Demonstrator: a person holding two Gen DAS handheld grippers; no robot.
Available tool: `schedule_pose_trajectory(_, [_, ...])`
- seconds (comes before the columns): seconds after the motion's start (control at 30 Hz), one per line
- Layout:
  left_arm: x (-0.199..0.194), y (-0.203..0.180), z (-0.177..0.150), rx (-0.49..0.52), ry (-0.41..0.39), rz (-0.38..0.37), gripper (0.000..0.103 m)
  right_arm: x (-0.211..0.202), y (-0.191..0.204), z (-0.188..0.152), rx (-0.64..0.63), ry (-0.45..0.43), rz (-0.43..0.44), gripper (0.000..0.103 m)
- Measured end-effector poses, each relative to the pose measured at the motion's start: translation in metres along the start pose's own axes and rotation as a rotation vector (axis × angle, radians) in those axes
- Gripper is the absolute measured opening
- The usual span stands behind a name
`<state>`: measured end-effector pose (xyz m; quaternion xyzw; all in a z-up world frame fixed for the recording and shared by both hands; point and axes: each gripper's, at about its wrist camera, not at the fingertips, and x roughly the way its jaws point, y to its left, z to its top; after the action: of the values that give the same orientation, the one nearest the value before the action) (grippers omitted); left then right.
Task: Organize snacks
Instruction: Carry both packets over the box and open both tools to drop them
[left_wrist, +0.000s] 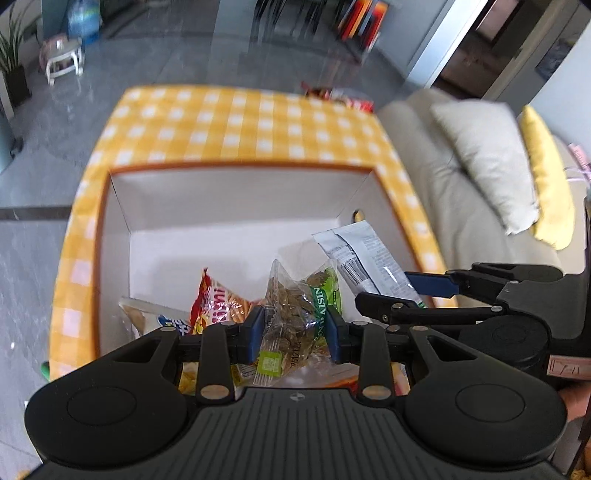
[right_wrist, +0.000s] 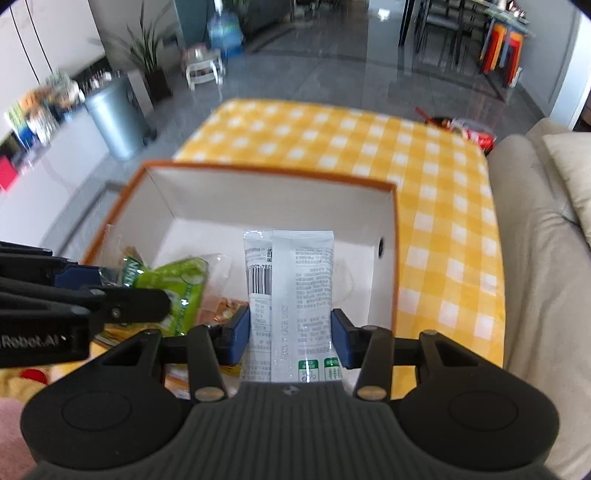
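My left gripper (left_wrist: 295, 328) is shut on a clear green raisin packet (left_wrist: 299, 310) and holds it over the near part of a white box with an orange rim (left_wrist: 236, 168). My right gripper (right_wrist: 290, 334) is shut on a white-grey snack packet (right_wrist: 291, 280), also over the box (right_wrist: 273, 173). The right gripper (left_wrist: 424, 291) shows at the right of the left wrist view with that white packet (left_wrist: 362, 254). The left gripper (right_wrist: 96, 291) shows at the left of the right wrist view with the green packet (right_wrist: 177, 284). An orange-red snack bag (left_wrist: 218, 299) and a white bag (left_wrist: 155, 317) lie in the box.
The box stands on a table with a yellow checked cloth (left_wrist: 243, 122). Red snack packets (right_wrist: 469, 133) lie at the table's far right corner. A beige sofa with cushions (left_wrist: 480, 158) runs along the right. A grey bin (right_wrist: 114, 118) and a white stool (left_wrist: 62, 62) stand on the floor beyond.
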<state>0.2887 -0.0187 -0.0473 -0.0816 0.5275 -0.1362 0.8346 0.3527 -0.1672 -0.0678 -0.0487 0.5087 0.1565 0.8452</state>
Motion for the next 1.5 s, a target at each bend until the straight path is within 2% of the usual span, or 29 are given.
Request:
schedule_pose_trajectory(0.2, [0.031,0.008,0.006,0.014,0.074,0.034,0.038,0.044,0.011,0.004,-0.100,0.100,-0.065,0.044])
schedule_pose_trajectory(0.5, [0.058,0.001,0.010,0.056,0.125,0.074,0.038,0.069,0.022,-0.003,-0.232,0.156,-0.140,0.045])
schedule_pose_trajectory(1.13, [0.072,-0.010,0.008,0.066,0.126,0.134,0.038,0.077,0.035,-0.011,-0.295,0.162,-0.177,0.045])
schedule_pose_trajectory(1.37, [0.066,-0.009,0.005,0.062,0.120,0.137,0.042,0.070,0.036,-0.012,-0.307,0.146,-0.187,0.054])
schedule_pose_trajectory(1.5, [0.057,-0.009,0.004,0.052,0.088,0.138,0.054,0.064,0.037,-0.012,-0.296,0.119,-0.190,0.065])
